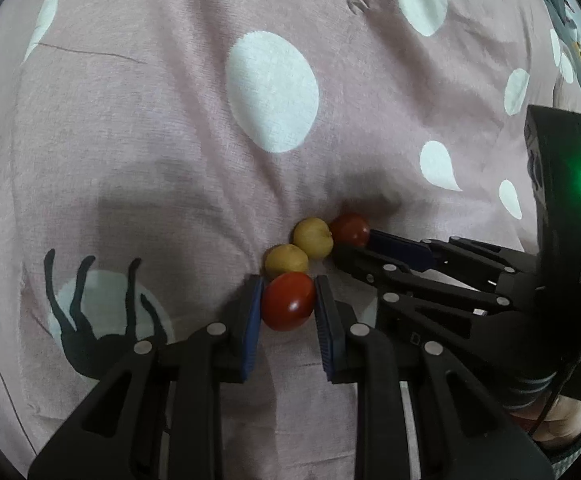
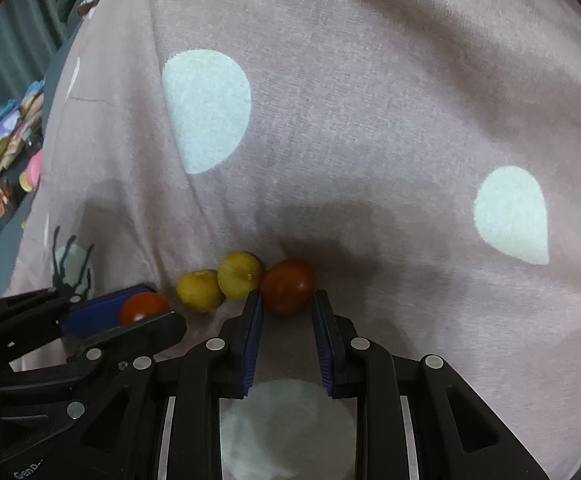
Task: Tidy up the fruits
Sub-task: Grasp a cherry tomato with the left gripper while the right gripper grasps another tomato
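Four small fruits lie in a row on a pink spotted blanket (image 1: 170,140). My left gripper (image 1: 288,285) is shut on a red tomato (image 1: 288,302), its blue pads pressing both sides. Just beyond it sit two yellow fruits, one nearer (image 1: 286,261) and one farther (image 1: 313,238), touching each other. My right gripper (image 2: 287,295) is shut on a second red tomato (image 2: 288,285) at its fingertips. That tomato (image 1: 349,229) rests against the farther yellow fruit (image 2: 239,275). The right gripper (image 1: 352,242) reaches in from the right. In the right wrist view the left gripper (image 2: 162,304) and its tomato (image 2: 143,307) show at lower left.
The blanket (image 2: 370,120) is soft and creased, with white drops and a black cat print (image 1: 90,320). Its left edge drops to a dark surface holding colourful packets (image 2: 10,148). A hand (image 1: 562,420) holds the right gripper's handle at lower right.
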Demonstrator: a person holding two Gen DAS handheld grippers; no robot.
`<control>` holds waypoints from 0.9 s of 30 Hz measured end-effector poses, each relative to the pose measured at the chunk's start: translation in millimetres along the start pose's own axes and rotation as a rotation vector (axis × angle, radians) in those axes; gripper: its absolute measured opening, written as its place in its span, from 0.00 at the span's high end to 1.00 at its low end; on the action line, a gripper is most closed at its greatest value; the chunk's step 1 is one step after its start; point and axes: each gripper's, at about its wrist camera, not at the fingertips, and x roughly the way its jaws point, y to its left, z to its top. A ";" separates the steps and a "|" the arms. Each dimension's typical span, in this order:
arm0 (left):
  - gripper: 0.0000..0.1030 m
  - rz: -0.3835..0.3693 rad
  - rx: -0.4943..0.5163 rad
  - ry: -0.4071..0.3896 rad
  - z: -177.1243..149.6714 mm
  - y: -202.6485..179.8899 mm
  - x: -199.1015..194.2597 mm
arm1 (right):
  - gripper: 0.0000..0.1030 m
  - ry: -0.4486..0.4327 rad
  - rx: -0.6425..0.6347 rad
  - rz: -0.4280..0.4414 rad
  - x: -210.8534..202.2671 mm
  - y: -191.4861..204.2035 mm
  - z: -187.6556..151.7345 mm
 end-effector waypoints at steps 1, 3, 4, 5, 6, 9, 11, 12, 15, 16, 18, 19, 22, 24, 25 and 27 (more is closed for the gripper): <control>0.76 -0.002 0.001 0.000 -0.4 0.3 -1.1 | 0.75 -0.002 -0.005 -0.001 2.0 1.3 0.2; 0.76 0.001 0.008 -0.008 -1.8 1.6 -5.8 | 0.75 -0.006 -0.018 -0.008 4.1 3.4 2.6; 0.76 -0.001 0.006 -0.009 -1.9 2.3 -6.9 | 0.75 -0.007 -0.014 -0.007 5.8 5.5 4.1; 0.76 -0.002 0.004 -0.011 -1.8 2.8 -7.7 | 0.75 -0.007 -0.010 -0.005 6.2 6.1 4.9; 0.76 -0.005 0.000 -0.012 -1.8 3.3 -7.9 | 0.74 -0.009 -0.006 -0.004 8.4 9.1 7.2; 0.76 -0.012 -0.004 -0.015 -2.2 5.4 -10.9 | 0.73 -0.016 0.009 0.007 10.9 6.8 5.8; 0.76 -0.013 -0.003 -0.016 -2.7 6.3 -12.8 | 0.73 -0.022 0.008 0.004 11.2 -0.7 6.4; 0.76 -0.012 -0.002 -0.016 -2.7 6.0 -13.1 | 0.73 -0.029 0.006 0.004 11.9 -0.5 6.8; 0.76 -0.008 0.001 -0.018 -4.4 5.1 -13.8 | 0.73 -0.039 0.015 0.021 5.0 -14.6 0.4; 0.76 -0.006 0.003 -0.018 -5.0 4.4 -13.6 | 0.73 -0.043 0.017 0.023 4.0 -16.2 -0.5; 0.76 -0.003 0.007 -0.018 -6.8 1.9 -13.3 | 0.73 -0.047 0.026 0.027 2.3 -17.9 -1.7; 0.76 -0.003 0.008 -0.018 -7.2 0.8 -14.6 | 0.73 -0.051 0.039 0.030 -1.7 -20.3 -2.4; 0.76 -0.004 0.014 -0.024 -11.0 -5.0 -20.9 | 0.73 -0.074 0.060 0.036 -21.0 -25.6 -5.6; 0.76 -0.009 0.023 -0.027 -13.7 -9.9 -26.9 | 0.73 -0.087 0.068 0.033 -37.0 -26.4 -8.7; 0.76 -0.011 0.027 -0.026 -14.8 -13.2 -30.1 | 0.73 -0.095 0.074 0.026 -48.4 -26.9 -11.8; 0.76 -0.022 0.040 -0.026 -19.5 -21.8 -36.7 | 0.73 -0.105 0.082 0.011 -66.2 -29.4 -19.4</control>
